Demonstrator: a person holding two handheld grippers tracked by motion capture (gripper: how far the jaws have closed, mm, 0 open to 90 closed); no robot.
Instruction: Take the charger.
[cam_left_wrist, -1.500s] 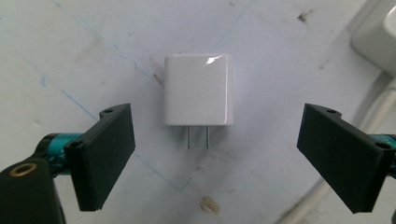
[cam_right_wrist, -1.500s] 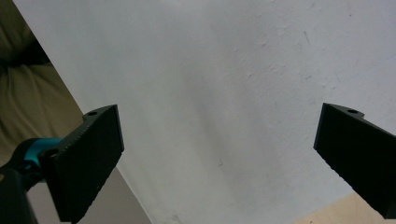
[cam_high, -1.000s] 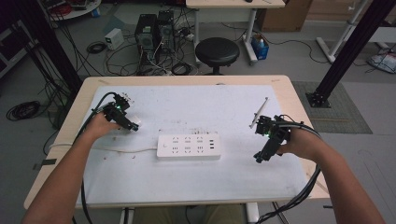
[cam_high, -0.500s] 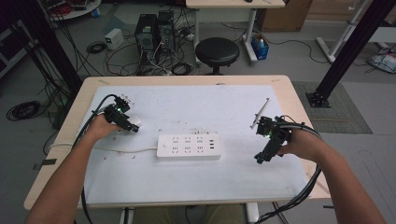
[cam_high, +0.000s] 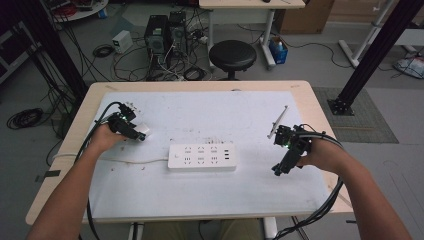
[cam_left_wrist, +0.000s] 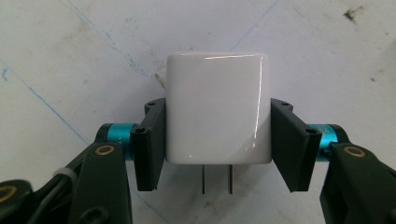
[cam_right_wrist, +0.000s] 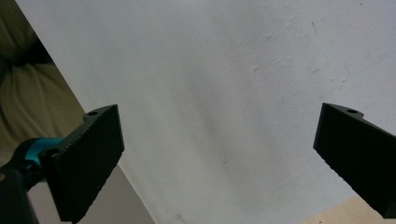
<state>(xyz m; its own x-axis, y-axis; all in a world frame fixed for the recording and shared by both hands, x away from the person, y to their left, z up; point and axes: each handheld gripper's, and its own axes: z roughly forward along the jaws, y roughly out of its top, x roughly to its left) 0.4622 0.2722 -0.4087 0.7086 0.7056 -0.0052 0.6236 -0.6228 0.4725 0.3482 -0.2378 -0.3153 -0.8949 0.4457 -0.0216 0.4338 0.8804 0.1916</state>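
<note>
The wooden table (cam_high: 320, 107) carries a white mat (cam_high: 210, 115) with faint blue lines and small stains. Behind it stand a black stool (cam_high: 231, 54) and computer towers (cam_high: 162, 32) among cables. The left tool (cam_left_wrist: 218, 135) grips a white charger plug (cam_left_wrist: 218, 114) by its sides, left of the power strip (cam_high: 201, 157). The right tool (cam_right_wrist: 219, 154) is wide apart. No writing seems readable.

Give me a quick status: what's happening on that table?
Left hand-held gripper shut on white charger, prongs showing. Right hand-held gripper open, empty. Power strip mid-table, path to it clear.
</note>
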